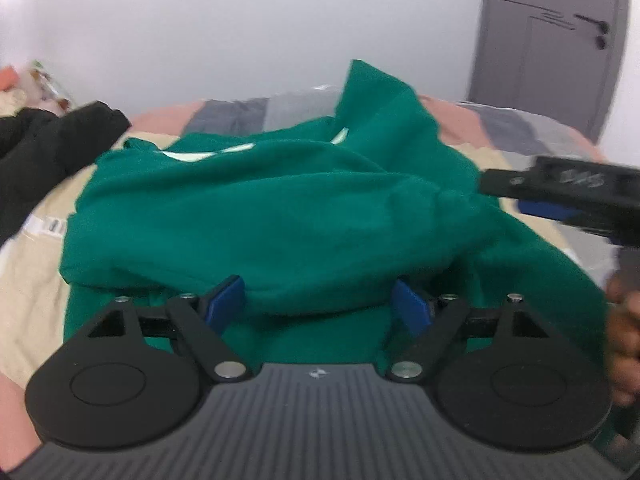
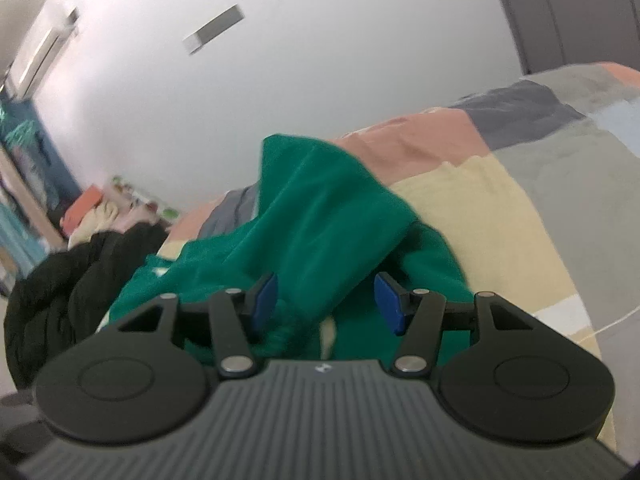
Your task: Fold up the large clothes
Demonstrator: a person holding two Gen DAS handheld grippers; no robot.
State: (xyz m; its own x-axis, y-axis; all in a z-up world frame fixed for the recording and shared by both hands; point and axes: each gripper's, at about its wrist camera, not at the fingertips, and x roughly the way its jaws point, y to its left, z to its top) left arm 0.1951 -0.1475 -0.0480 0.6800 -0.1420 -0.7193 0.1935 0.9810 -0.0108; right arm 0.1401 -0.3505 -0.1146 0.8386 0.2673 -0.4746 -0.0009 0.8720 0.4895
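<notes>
Green fleecy garment [image 1: 280, 208] rumpled on patchwork bedspread [image 1: 500, 128]

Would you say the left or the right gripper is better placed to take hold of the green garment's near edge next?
Probably the left gripper: its jaws stand wide open, straddling a fold of the green garment at its near edge. The right gripper is over a raised bunch at the side.
</notes>
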